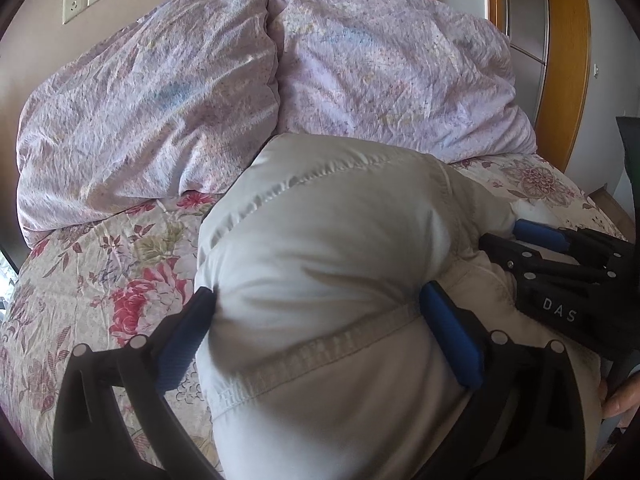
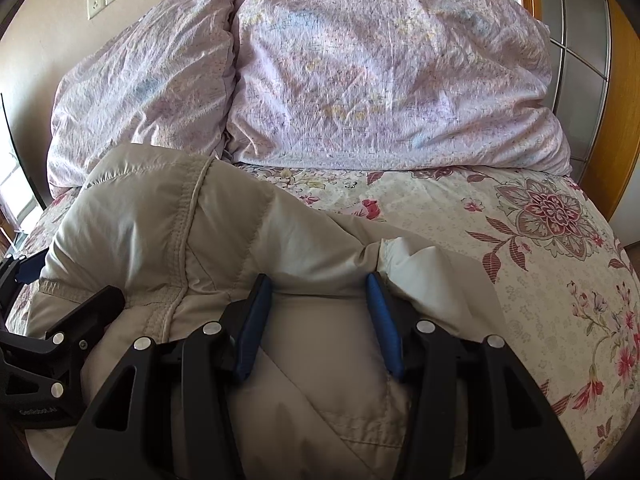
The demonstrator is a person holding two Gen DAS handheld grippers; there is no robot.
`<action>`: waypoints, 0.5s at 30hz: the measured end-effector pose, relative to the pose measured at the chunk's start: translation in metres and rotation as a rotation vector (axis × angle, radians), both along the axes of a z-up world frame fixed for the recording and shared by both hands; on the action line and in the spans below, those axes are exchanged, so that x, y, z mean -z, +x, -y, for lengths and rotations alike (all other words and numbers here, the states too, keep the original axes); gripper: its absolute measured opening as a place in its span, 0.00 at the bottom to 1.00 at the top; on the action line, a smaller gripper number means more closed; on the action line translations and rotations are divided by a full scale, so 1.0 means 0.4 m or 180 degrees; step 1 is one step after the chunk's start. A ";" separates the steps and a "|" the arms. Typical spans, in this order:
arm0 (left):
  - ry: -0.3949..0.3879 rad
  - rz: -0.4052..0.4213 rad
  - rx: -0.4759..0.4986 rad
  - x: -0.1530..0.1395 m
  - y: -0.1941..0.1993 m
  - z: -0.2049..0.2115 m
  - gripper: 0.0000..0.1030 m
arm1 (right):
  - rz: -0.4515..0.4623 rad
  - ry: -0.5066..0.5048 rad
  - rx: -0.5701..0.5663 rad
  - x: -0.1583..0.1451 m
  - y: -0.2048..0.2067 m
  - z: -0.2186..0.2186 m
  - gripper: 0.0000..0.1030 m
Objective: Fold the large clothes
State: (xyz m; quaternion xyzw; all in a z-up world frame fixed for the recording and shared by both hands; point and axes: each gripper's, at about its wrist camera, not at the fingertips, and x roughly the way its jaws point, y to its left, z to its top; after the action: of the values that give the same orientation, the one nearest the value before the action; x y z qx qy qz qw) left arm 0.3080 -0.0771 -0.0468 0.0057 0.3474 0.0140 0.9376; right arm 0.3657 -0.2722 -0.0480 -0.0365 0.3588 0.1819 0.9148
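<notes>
Jacket [image 1: 332, 240] bulges between both grippers' jaws on the floral bedspread [image 2: 520, 240].

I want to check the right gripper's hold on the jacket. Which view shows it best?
The right wrist view: the right gripper straddles a bulge of the beige jacket, both blue pads showing. The left wrist view catches it only sidelong at the frame edge.

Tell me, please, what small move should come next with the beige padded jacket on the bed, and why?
Probably press down and flatten the bundle. The beige padded jacket bulges high between the pads of the left hand-held gripper, the right hand-held gripper straddles a puffed fold, and it sits bunched on the floral bedspread.
</notes>
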 end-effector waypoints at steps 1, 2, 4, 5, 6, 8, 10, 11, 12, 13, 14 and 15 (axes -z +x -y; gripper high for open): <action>0.0005 -0.0028 0.0018 -0.007 0.000 -0.001 0.98 | -0.0013 0.0000 -0.0002 -0.005 -0.001 0.001 0.50; -0.0009 -0.0062 0.0045 -0.017 -0.002 -0.005 0.98 | -0.0018 0.0009 0.0002 -0.014 -0.006 0.006 0.50; -0.0110 -0.0073 0.0067 -0.043 -0.014 -0.023 0.98 | 0.0049 0.0083 0.0023 -0.039 -0.029 0.029 0.49; -0.0173 -0.0026 0.0061 -0.061 -0.022 -0.035 0.98 | 0.0107 0.0135 0.0044 -0.050 -0.040 0.043 0.49; -0.0184 0.0033 0.0040 -0.078 -0.025 -0.043 0.98 | 0.0190 0.0181 0.0098 -0.063 -0.053 0.064 0.50; -0.0104 0.0132 -0.0010 -0.111 -0.017 -0.048 0.98 | 0.0264 0.0219 0.0157 -0.073 -0.058 0.091 0.50; -0.0013 0.0167 0.0015 -0.132 0.011 -0.037 0.98 | 0.0252 0.0205 0.0233 -0.071 -0.046 0.111 0.49; 0.0044 0.0150 0.0024 -0.135 0.031 -0.027 0.98 | 0.0239 0.0200 0.0258 -0.068 -0.039 0.116 0.49; 0.0099 0.0126 0.0027 -0.132 0.047 -0.019 0.98 | 0.0237 0.0187 0.0273 -0.062 -0.035 0.116 0.49; 0.0161 0.0096 0.0021 -0.124 0.064 -0.009 0.98 | 0.0240 0.0136 0.0286 -0.052 -0.031 0.113 0.49; 0.0204 0.0058 0.0027 -0.113 0.079 -0.002 0.98 | 0.0262 0.0085 0.0290 -0.043 -0.031 0.109 0.49; 0.0218 0.0006 0.0043 -0.101 0.091 0.004 0.98 | 0.0295 0.0041 0.0298 -0.035 -0.030 0.104 0.49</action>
State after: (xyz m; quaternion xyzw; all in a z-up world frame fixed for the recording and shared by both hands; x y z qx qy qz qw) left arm 0.3443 -0.0786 -0.0062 0.0401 0.3458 0.0197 0.9373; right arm 0.3537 -0.3137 -0.0341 -0.0221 0.3162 0.1393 0.9382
